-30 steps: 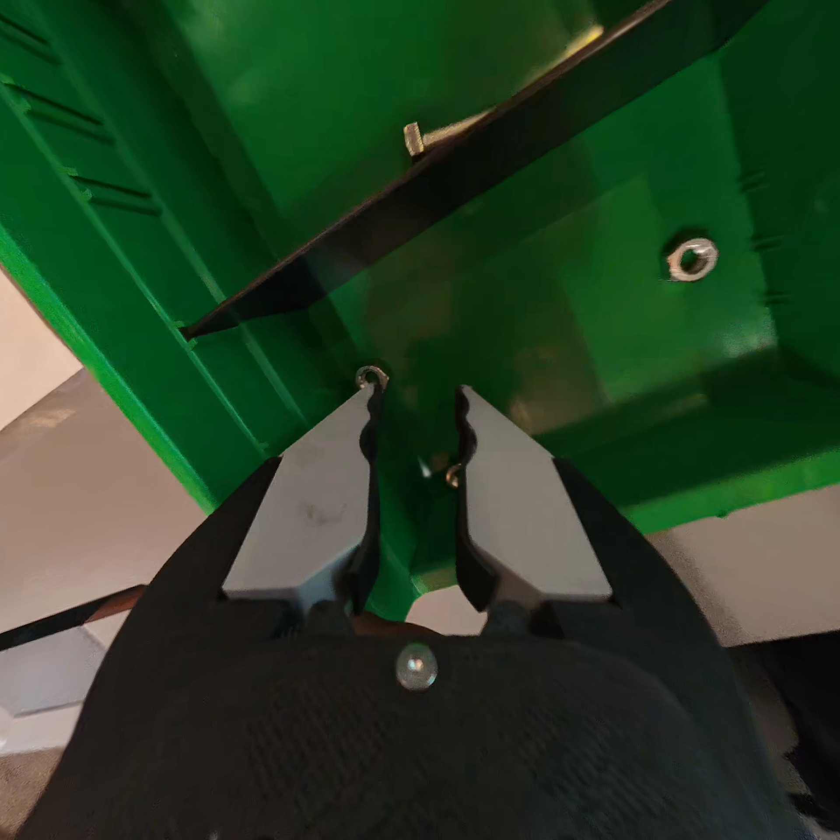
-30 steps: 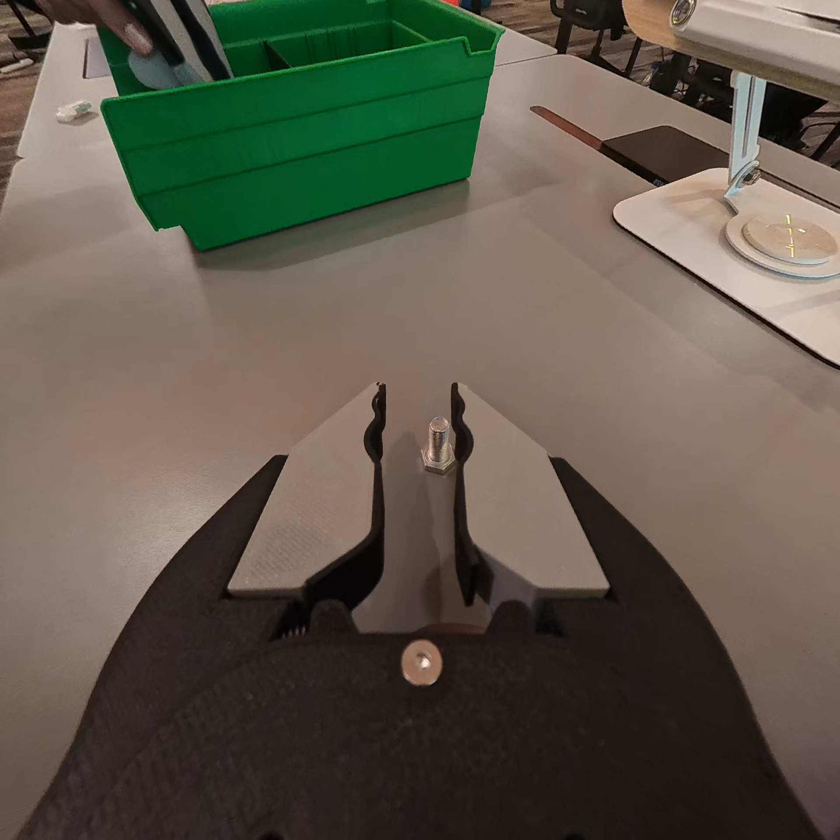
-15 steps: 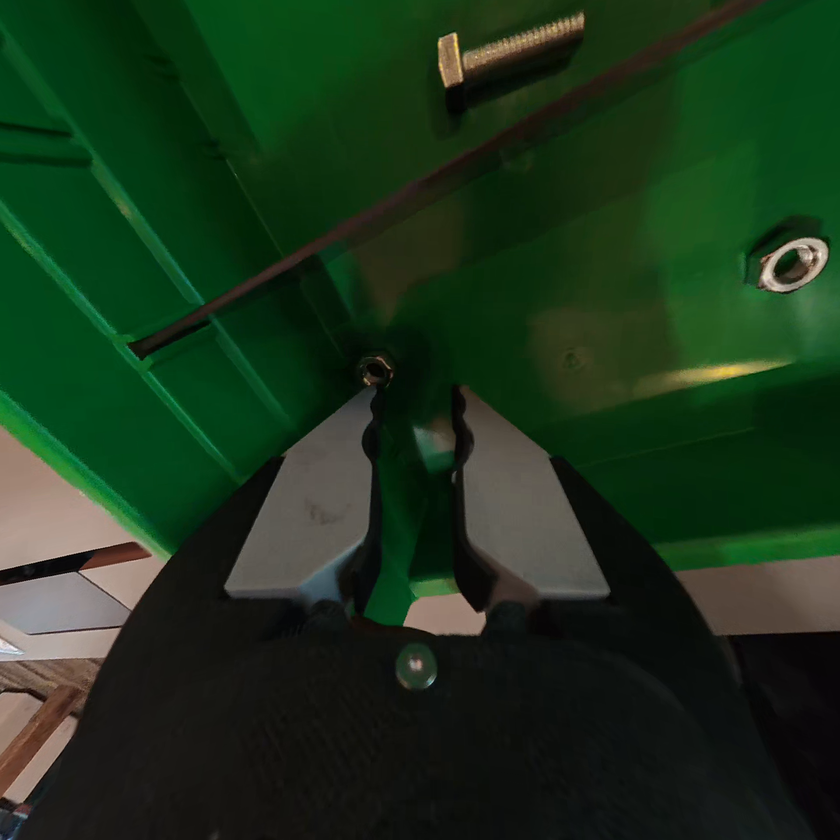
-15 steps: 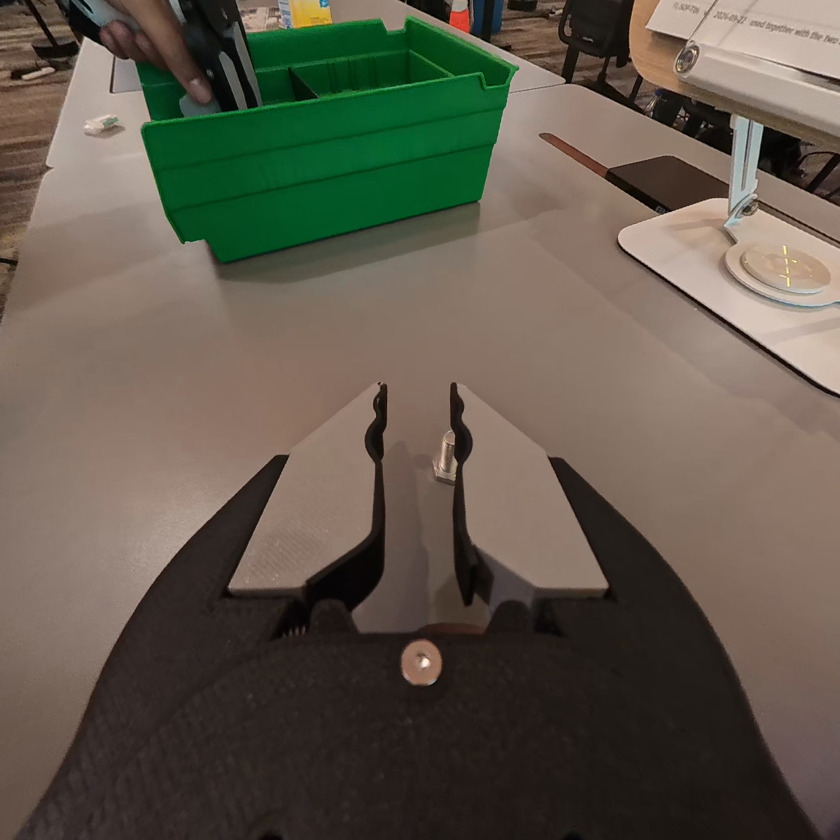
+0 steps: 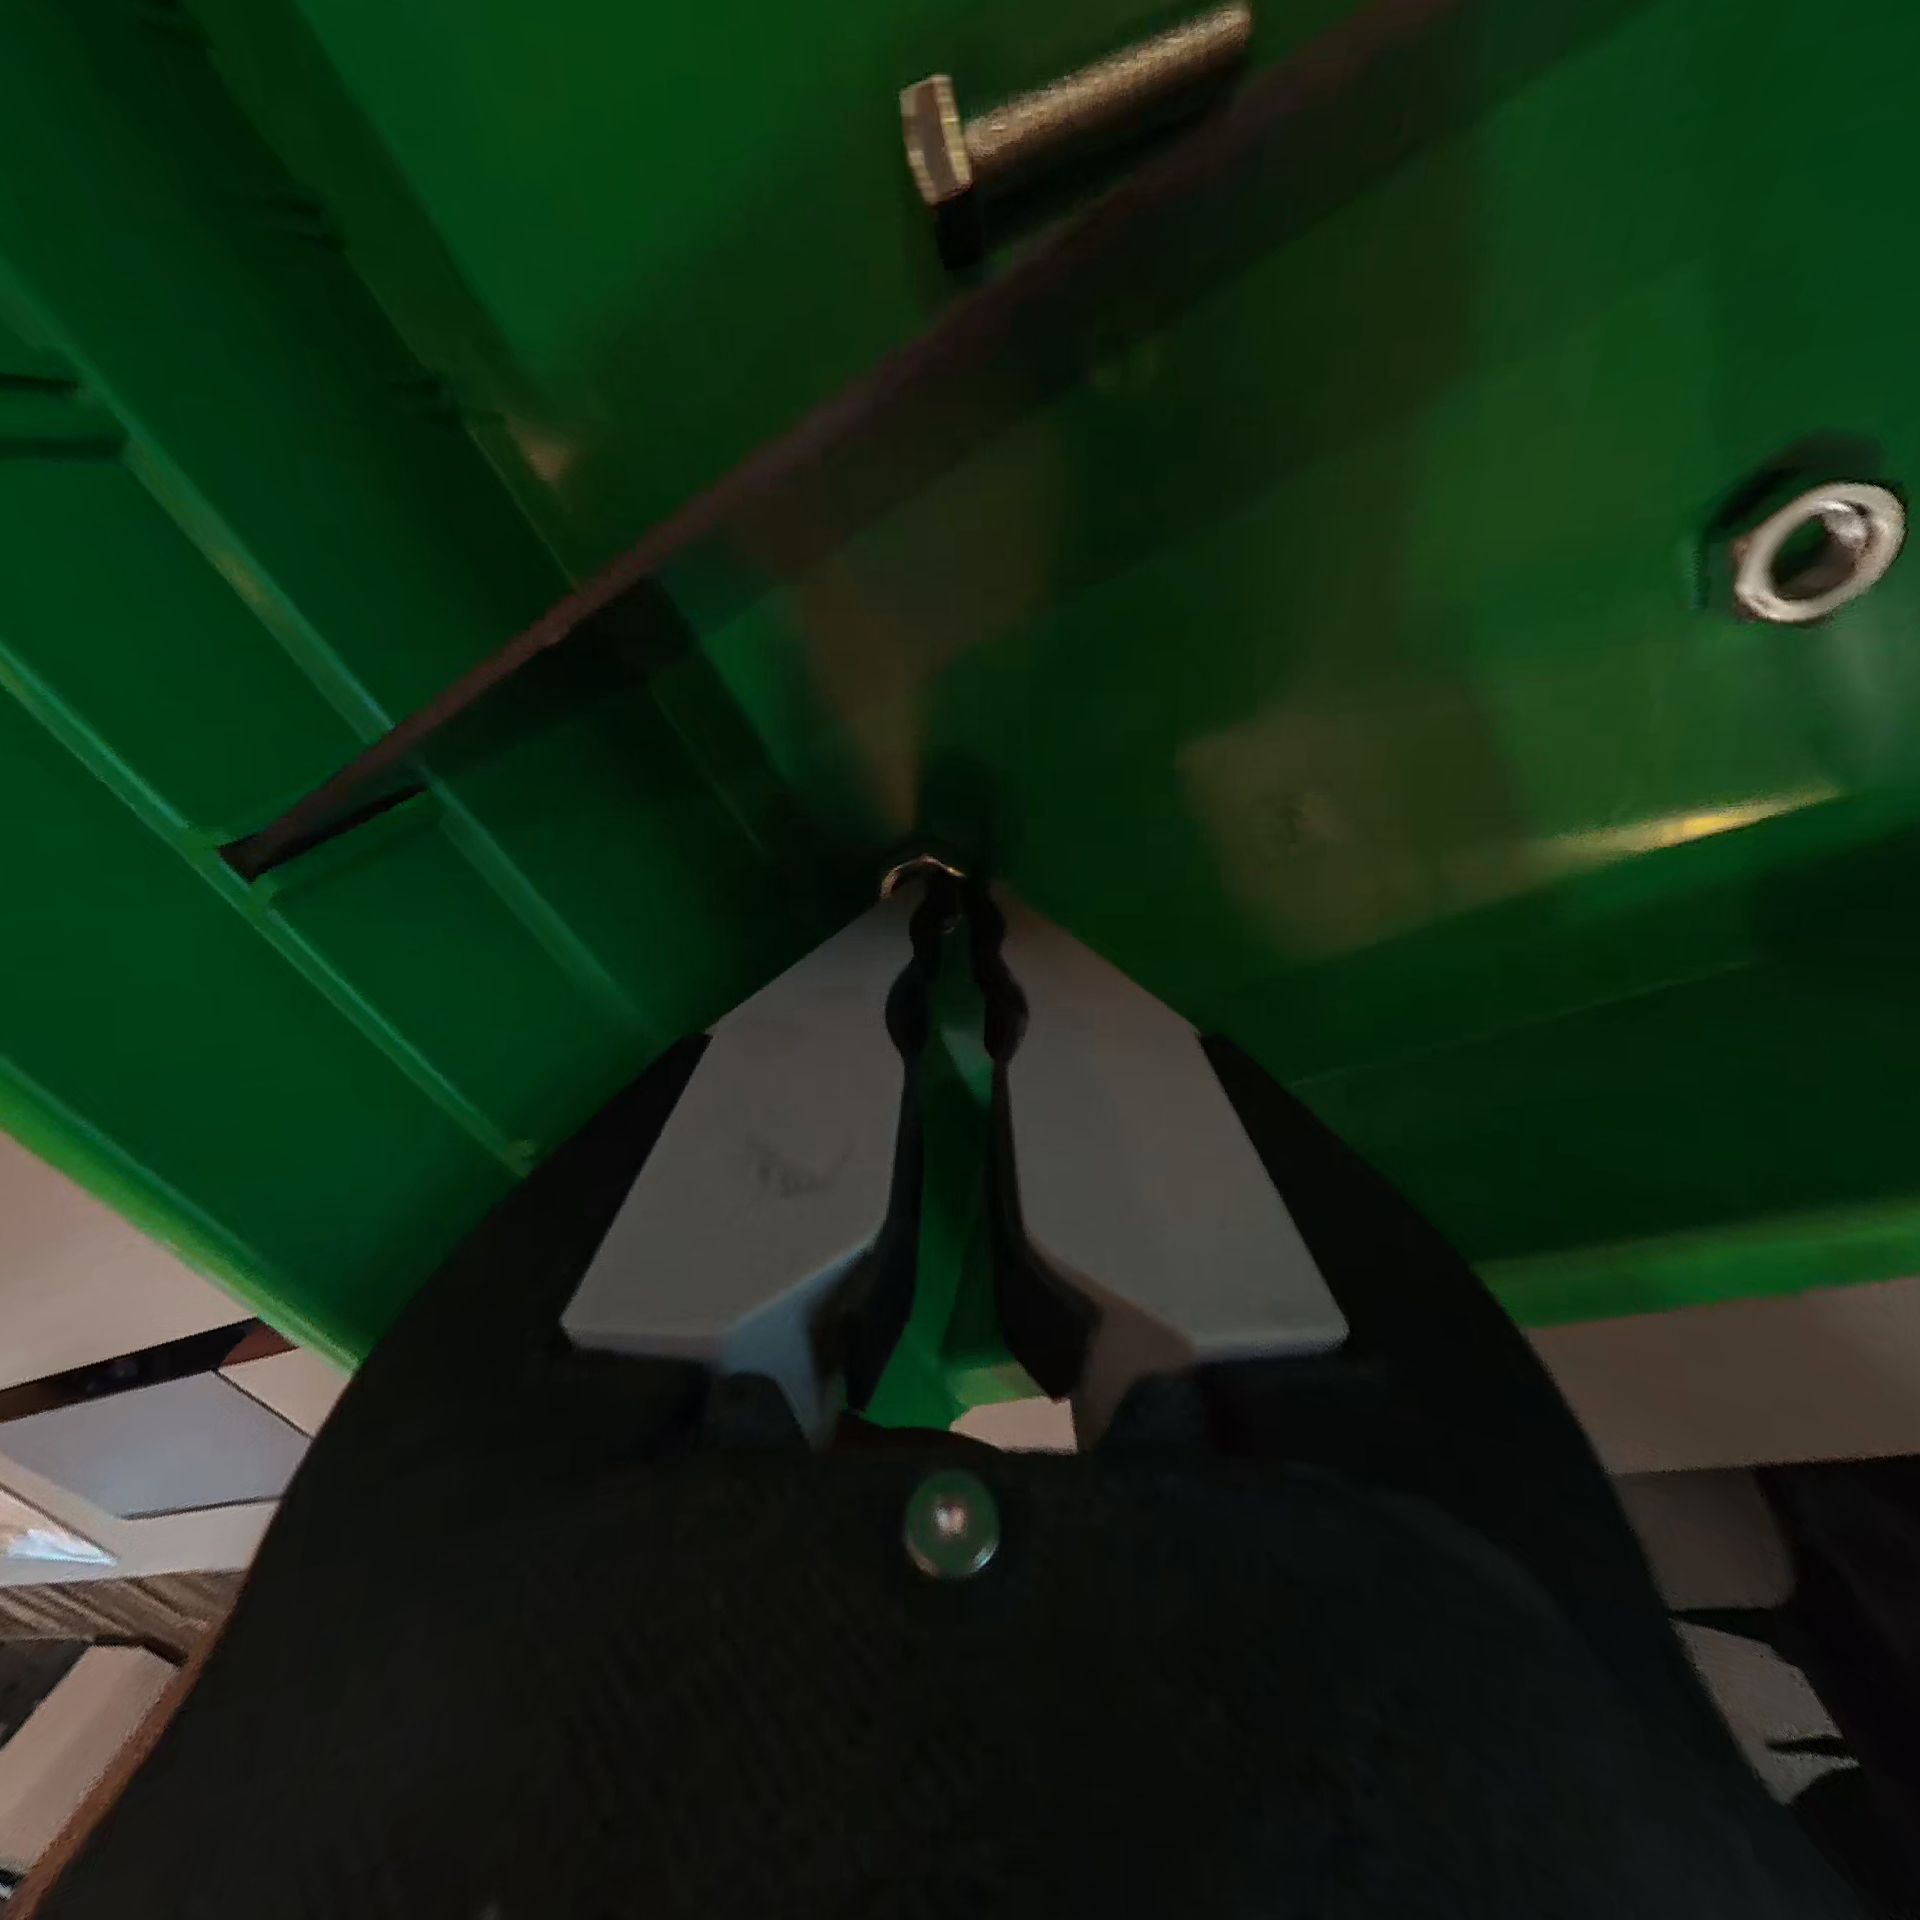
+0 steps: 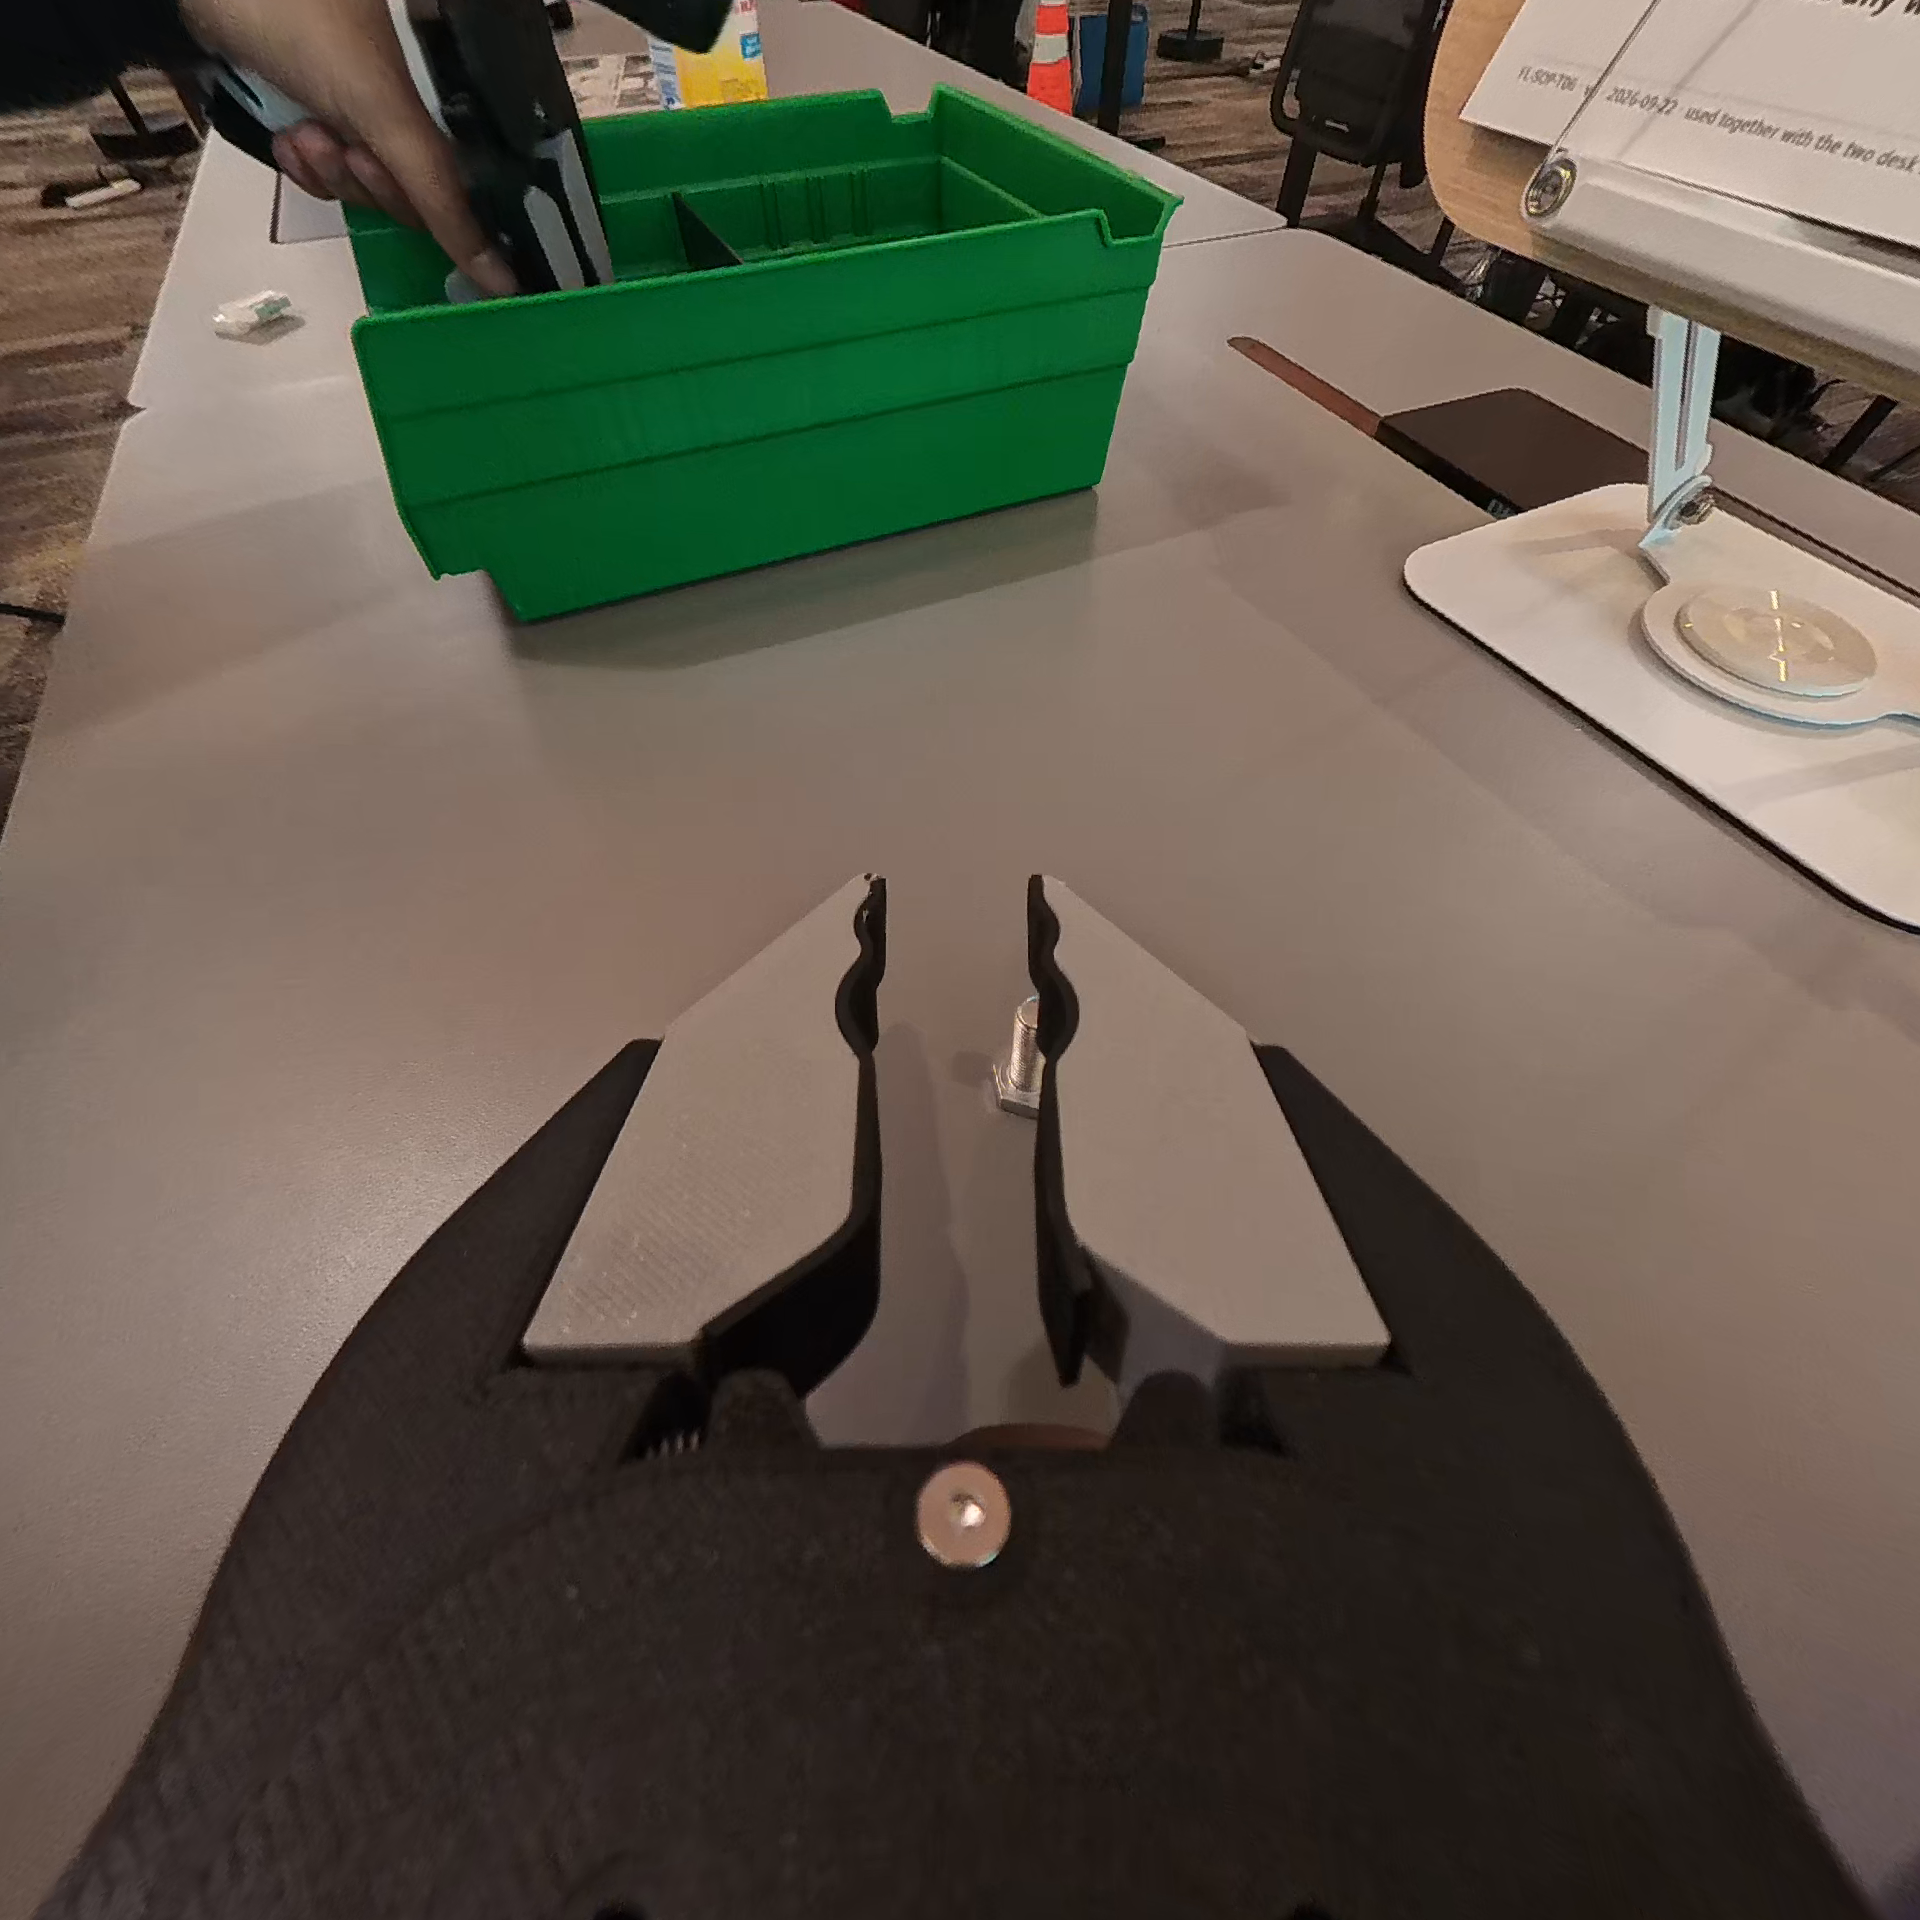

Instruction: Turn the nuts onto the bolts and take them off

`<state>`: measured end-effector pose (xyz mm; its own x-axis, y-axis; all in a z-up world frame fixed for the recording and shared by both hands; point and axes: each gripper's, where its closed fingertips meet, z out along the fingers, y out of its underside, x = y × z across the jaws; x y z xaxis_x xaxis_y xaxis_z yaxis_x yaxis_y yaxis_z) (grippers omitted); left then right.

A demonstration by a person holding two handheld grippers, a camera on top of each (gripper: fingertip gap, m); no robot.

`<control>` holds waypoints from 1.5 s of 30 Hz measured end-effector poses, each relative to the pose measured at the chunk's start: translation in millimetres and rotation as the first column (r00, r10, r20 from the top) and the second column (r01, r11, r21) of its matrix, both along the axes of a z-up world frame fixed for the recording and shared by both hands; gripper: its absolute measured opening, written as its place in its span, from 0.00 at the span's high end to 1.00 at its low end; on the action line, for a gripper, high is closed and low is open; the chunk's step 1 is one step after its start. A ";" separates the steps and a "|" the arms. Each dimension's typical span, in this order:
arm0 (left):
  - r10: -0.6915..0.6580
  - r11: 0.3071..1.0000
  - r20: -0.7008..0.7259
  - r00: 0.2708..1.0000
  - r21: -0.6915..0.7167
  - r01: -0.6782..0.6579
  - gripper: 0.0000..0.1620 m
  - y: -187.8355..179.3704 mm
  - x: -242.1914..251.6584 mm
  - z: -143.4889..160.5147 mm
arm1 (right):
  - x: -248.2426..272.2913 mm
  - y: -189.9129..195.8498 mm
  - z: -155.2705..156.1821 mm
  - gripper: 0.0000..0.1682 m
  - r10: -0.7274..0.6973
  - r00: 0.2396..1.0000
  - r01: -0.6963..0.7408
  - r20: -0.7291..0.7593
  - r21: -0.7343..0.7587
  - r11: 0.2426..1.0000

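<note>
- Green bin [image 6: 758, 416], black divider [image 5: 935, 395] inside
- Silver nut [image 5: 1813, 556] right of the grey-fingered, black-bodied left gripper [image 5: 951, 914]
- Silver bolt [image 6: 1023, 1055] between the right gripper's fingers [image 6: 1164, 1143]
- Plain grey table [image 6: 416, 883]

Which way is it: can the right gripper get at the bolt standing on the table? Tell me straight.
Probably yes. The right gripper is open, and the bolt stands upright on the table between its fingers, close against the right one. Nothing lies between them.

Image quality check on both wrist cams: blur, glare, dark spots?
Left wrist view: dim inside the green bin, motion-smeared, yellowish glare streak on its floor; the small nut at the left gripper tips is shadowed. Right wrist view: bright, sharp on the bolt; fisheye bends table edges.
</note>
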<state>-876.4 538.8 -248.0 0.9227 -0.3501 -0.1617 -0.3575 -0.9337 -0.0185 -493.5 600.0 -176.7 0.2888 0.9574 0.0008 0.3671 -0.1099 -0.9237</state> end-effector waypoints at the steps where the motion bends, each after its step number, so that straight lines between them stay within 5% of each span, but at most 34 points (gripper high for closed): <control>1: -0.016 1.000 0.015 1.000 0.001 0.016 0.97 -1.3 4.5 0.5 | 0.0 0.0 0.4 0.86 0.000 1.000 0.000 -0.001 0.001 1.000; 4: -0.052 0.993 0.052 0.997 0.104 0.046 0.97 7.1 16.1 17.3 | 0.7 0.5 1.6 0.86 -0.003 1.000 0.003 -0.008 0.003 1.000; 8: -0.153 0.907 0.098 0.983 0.408 0.101 0.98 29.0 45.8 82.4 | 2.1 0.5 7.4 0.86 0.001 0.999 -0.002 -0.037 -0.009 1.000; 11: -0.292 0.700 0.198 0.936 0.711 0.067 0.98 43.9 103.0 162.7 | 2.9 -1.9 17.5 0.85 0.008 0.997 -0.011 -0.083 -0.035 0.999; 14: -0.585 0.447 0.260 0.768 0.894 0.038 0.98 31.6 198.3 227.3 | 2.7 -9.4 32.3 0.85 0.036 0.989 -0.043 -0.144 -0.051 0.998; 20: -0.871 0.191 0.160 0.464 0.981 0.019 0.98 17.3 353.0 212.9 | 14.8 -23.8 85.1 0.85 0.069 0.942 -0.059 -0.330 0.039 0.997; 24: -0.954 0.214 0.240 0.181 0.965 -0.152 0.98 11.8 397.8 207.5 | 28.3 -30.2 111.2 0.87 0.095 0.898 -0.062 -0.429 0.091 0.994; 26: -0.959 0.233 0.257 0.115 0.954 -0.192 0.98 11.7 402.4 202.3 | 29.8 -30.4 112.5 0.86 0.110 0.883 -0.095 -0.456 0.056 0.994; 33: -0.970 0.013 0.027 0.243 0.998 -0.060 0.99 6.6 397.3 166.5 | 18.6 -46.0 106.9 0.84 0.194 0.836 -0.293 -0.513 -0.119 0.949; 45: -0.952 -0.125 -0.108 0.286 0.991 -0.041 0.99 -0.1 403.0 167.0 | 8.4 -51.8 96.2 0.85 0.193 0.834 -0.363 -0.518 -0.250 0.897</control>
